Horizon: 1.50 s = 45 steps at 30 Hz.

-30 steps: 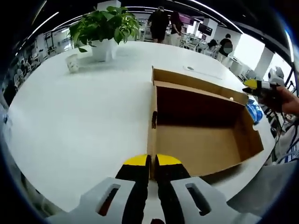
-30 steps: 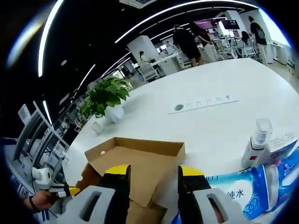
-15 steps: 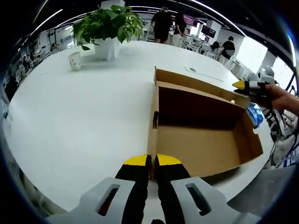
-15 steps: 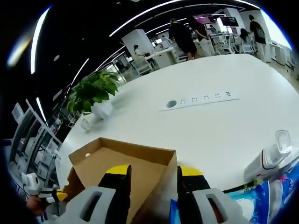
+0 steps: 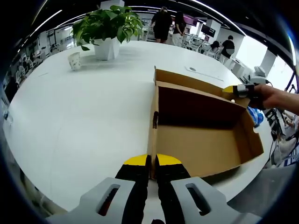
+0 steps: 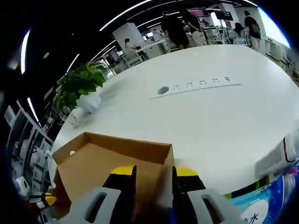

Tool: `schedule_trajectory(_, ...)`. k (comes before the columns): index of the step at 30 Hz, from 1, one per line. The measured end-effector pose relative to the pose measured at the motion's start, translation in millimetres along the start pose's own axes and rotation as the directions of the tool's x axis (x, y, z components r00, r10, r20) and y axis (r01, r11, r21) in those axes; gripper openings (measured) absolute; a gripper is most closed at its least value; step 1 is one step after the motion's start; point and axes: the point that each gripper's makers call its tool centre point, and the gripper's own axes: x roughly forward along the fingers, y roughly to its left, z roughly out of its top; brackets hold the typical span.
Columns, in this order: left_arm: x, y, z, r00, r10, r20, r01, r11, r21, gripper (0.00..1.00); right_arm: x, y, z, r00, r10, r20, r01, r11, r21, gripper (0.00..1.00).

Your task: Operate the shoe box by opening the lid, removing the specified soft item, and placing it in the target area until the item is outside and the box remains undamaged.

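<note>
An open brown cardboard shoe box (image 5: pixel 196 107) lies on the white table (image 5: pixel 84 121), its inside showing bare cardboard. My left gripper (image 5: pixel 152 161) is shut on the box's near side wall, at the corner closest to me. My right gripper (image 5: pixel 232 89), held by a hand, is at the box's far right corner. In the right gripper view the box (image 6: pixel 107 158) sits just below me. My right gripper (image 6: pixel 154 170) straddles its corner wall, with the jaws still apart and one on each side.
A potted plant (image 5: pixel 105 25) and a small cup (image 5: pixel 74 60) stand at the far left of the table. A socket strip (image 6: pixel 196 86) is set into the tabletop. A blue packet (image 6: pixel 266 205) and a bottle (image 6: pixel 280 156) lie beside the box. People stand in the background.
My right gripper has come down and in onto the box's far corner, and its jaws have narrowed around the wall. The left gripper and the box have stayed put.
</note>
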Motion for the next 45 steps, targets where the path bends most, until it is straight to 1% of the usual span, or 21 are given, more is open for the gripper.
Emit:
schedule_trajectory(3,0.6,0.3,0.1,1.0,0.001,-0.001,-0.001,1.0,0.006,0.03,1.6,-2.1,-1.7,0.999,-0.035,-0.021,0.034,0.999,-0.022,0.2)
schedule_trajectory(5,0.9,0.5,0.0,1.0,0.0,-0.005,0.0,1.0,0.019,0.02,0.3,-4.2,-1.3,0.998,-0.057,-0.024,0.056,0.998,-0.04,0.17)
schedule_trajectory(8,1.3,0.3,-0.1,1.0,-0.001,-0.007,0.001,1.0,0.029,0.02,-1.5,-9.0,2.3,0.997,-0.08,-0.021,0.079,0.996,-0.039,0.11)
schedule_trajectory(10,1.5,0.5,-0.2,1.0,0.001,-0.008,-0.001,1.0,0.031,0.02,-3.0,-8.4,5.0,0.996,-0.082,-0.016,0.082,0.996,-0.046,0.09)
schedule_trajectory(12,1.8,0.5,-0.2,1.0,0.001,-0.009,-0.001,1.0,0.029,0.02,-4.9,-8.1,5.7,0.995,-0.094,-0.018,0.093,0.993,-0.074,0.08)
schedule_trajectory(18,2.4,1.2,-0.4,1.0,-0.004,-0.017,0.005,0.999,0.037,0.02,-14.6,-4.7,15.1,0.994,-0.11,0.012,0.111,0.989,-0.1,0.04)
schedule_trajectory(24,2.8,0.7,-0.6,1.0,-0.007,-0.023,0.008,0.999,0.036,0.02,-26.3,0.0,28.1,0.993,-0.108,0.046,0.113,0.985,-0.127,0.02)
schedule_trajectory(29,2.7,-0.4,-0.6,1.0,-0.012,-0.027,0.013,0.999,0.036,0.02,-31.5,0.9,40.0,0.992,-0.102,0.073,0.112,0.984,-0.139,0.02)
schedule_trajectory(40,1.7,-1.0,-0.9,1.0,-0.01,-0.029,0.011,0.999,0.037,0.02,-60.2,15.9,44.1,0.989,-0.088,0.122,0.107,0.981,-0.16,0.01)
schedule_trajectory(44,2.1,-2.3,-0.5,0.999,-0.007,-0.031,0.009,0.999,0.033,0.02,-69.7,22.3,49.8,0.986,-0.078,0.148,0.104,0.979,-0.175,0.0)
schedule_trajectory(45,2.1,-2.6,-0.5,0.999,-0.007,-0.032,0.008,0.999,0.032,0.02,-74.8,27.0,50.8,0.985,-0.073,0.157,0.102,0.977,-0.185,0.0)
